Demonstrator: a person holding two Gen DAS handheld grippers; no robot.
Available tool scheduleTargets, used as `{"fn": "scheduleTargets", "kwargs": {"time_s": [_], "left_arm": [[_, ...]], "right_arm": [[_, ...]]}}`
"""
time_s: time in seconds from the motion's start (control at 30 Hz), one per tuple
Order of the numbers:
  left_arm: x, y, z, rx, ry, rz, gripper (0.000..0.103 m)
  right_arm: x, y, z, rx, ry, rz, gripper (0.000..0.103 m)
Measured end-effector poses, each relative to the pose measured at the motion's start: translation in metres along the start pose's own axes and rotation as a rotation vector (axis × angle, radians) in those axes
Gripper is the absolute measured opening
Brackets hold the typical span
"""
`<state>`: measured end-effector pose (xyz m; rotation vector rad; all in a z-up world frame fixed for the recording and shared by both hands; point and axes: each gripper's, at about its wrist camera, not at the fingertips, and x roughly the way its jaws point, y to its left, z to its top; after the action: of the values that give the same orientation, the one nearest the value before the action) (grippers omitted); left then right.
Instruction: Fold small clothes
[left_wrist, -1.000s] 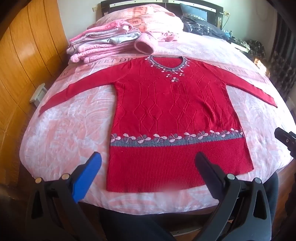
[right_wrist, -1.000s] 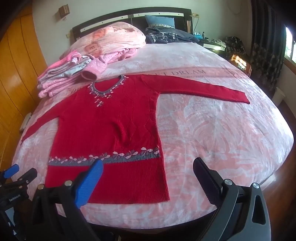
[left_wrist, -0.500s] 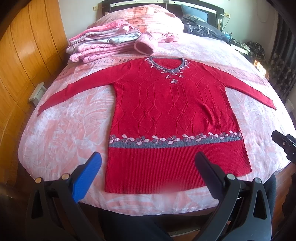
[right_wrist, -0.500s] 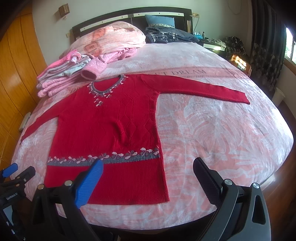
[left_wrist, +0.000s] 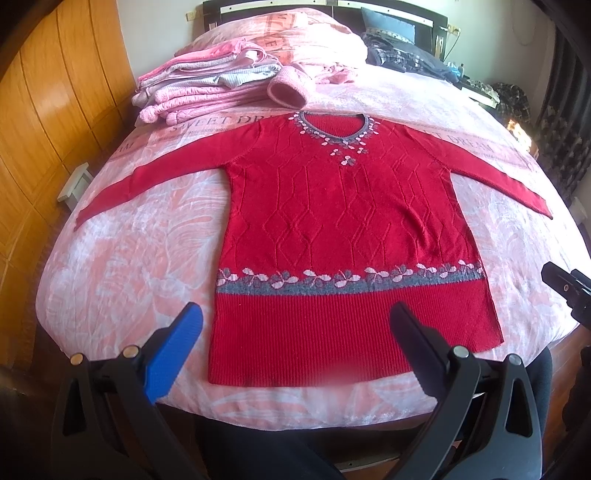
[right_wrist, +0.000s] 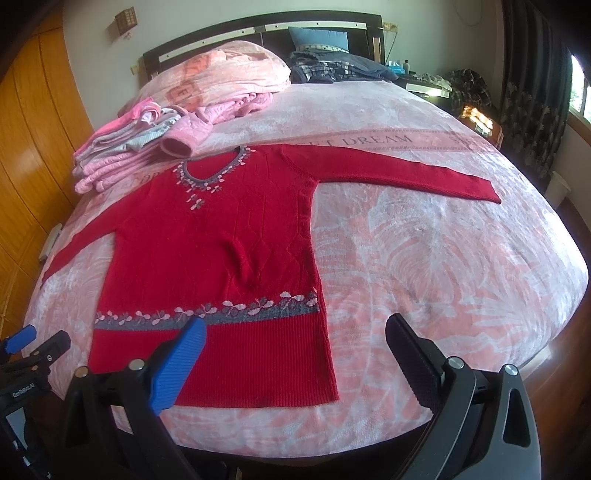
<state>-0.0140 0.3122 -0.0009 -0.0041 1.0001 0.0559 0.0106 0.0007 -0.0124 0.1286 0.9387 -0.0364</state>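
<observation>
Red knitted sweater (left_wrist: 343, 229) with a grey flowered hem band lies flat, front up, sleeves spread, on the pink leaf-print bedspread (left_wrist: 140, 258). Soft, limp and probably light; best pinched at cuffs or hem corners. Left gripper (left_wrist: 295, 328) and right gripper (right_wrist: 295, 339) hover agape, empty.

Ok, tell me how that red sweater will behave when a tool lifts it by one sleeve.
The sweater is knit and lies flat on the bed, so it will probably go limp and drape from the pinch. Its long body likely drags behind rather than lifting whole. The fuzzy bedcover may cling, so expect some bunching.
</observation>
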Motion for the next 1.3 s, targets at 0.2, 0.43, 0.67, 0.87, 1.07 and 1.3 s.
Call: {"fn": "scheduleTargets", "kwargs": {"time_s": [0.2, 0.43, 0.67, 0.87, 1.07, 1.3], "left_arm": [[0.0017, 0.0002, 0.0003, 0.001, 0.003, 0.002, 0.100], [0.0027, 0.0002, 0.0009, 0.003, 0.004, 0.002, 0.100], [0.0027, -0.0017, 0.0012, 0.002, 0.005, 0.003, 0.100], [0.0027, -0.0015, 0.0015, 0.003, 0.003, 0.004, 0.100], [0.0024, -0.0012, 0.0015, 0.002, 0.004, 0.004, 0.100], [0.0004, -0.0049, 0.0023, 0.004, 0.000, 0.000, 0.100]], "right_arm": [[0.0006, -0.0008, -0.0010, 0.001, 0.001, 0.000, 0.098], [0.0031, -0.0021, -0.0022, 0.006, 0.002, 0.005, 0.098], [0.0044, -0.0025, -0.0014, 0.007, 0.002, 0.005, 0.098], [0.0020, -0.0020, -0.0008, 0.005, 0.001, 0.003, 0.098], [0.0020, -0.0023, -0.0009, 0.006, 0.002, 0.005, 0.098], [0.0028, -0.0027, -0.0012, 0.007, 0.002, 0.004, 0.098]]}}
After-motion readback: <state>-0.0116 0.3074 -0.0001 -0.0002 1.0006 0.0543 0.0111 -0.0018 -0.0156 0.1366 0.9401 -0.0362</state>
